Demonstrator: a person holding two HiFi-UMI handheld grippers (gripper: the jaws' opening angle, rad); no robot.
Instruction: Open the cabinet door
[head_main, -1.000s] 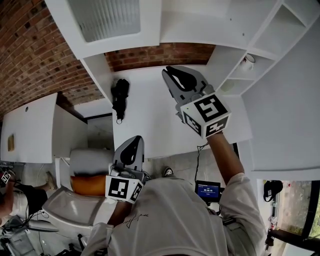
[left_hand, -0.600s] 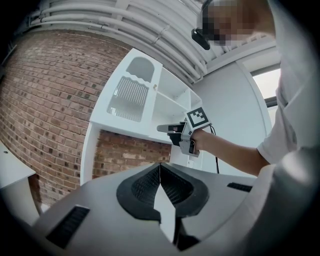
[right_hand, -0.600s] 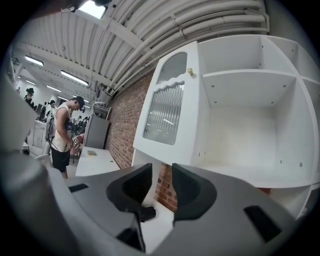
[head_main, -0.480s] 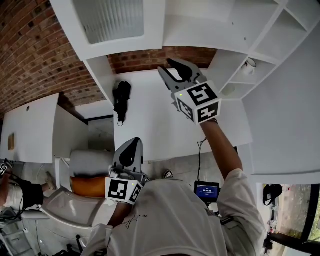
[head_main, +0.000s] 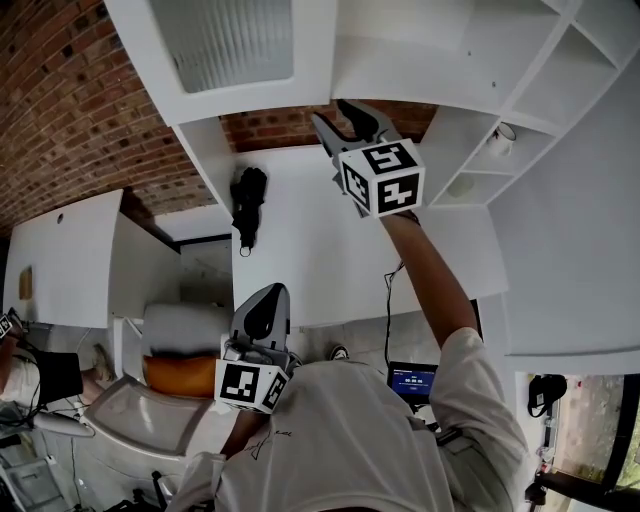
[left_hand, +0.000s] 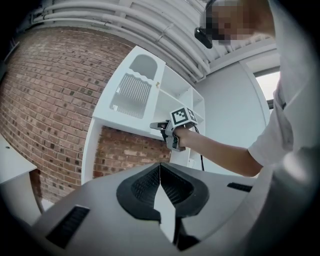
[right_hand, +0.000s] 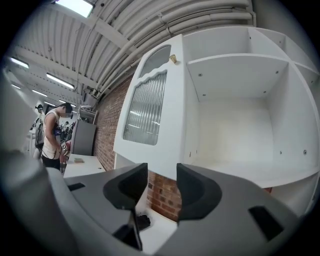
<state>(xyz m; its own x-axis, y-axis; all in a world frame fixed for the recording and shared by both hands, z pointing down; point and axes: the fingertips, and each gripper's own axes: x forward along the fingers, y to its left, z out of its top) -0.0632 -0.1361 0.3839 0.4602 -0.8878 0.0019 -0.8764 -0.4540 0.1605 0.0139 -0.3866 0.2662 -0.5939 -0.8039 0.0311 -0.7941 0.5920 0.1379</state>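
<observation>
The step in hand is the approach: the right claw (right_hand: 162, 170) points level at the white cabinet and has not yet taken hold of anything. Its jaws have just been opening and stand a fair way apart, released, with only air between them. Just beyond and above the gap sits the lower corner of the ribbed-glass cabinet door (right_hand: 152, 112), close ahead but apart from both pads. The door looks shut, flush with the cabinet front. To the right of the claw lies an open white shelf compartment (right_hand: 235, 120). Below the door's bottom edge there is brick wall (right_hand: 162, 197). High above the claw, on the door's right edge, is a small gold-coloured knob (right_hand: 172, 59), well apart from the jaws.

The next move, as I judge it, calls for carrying the open jaws on until they straddle the door's free edge, or lifting them to that knob, then clamping and drawing the door outward on its hinge side.

The left claw (left_hand: 160, 167) is held low near the person's body, clenched with jaws together and nothing in them
</observation>
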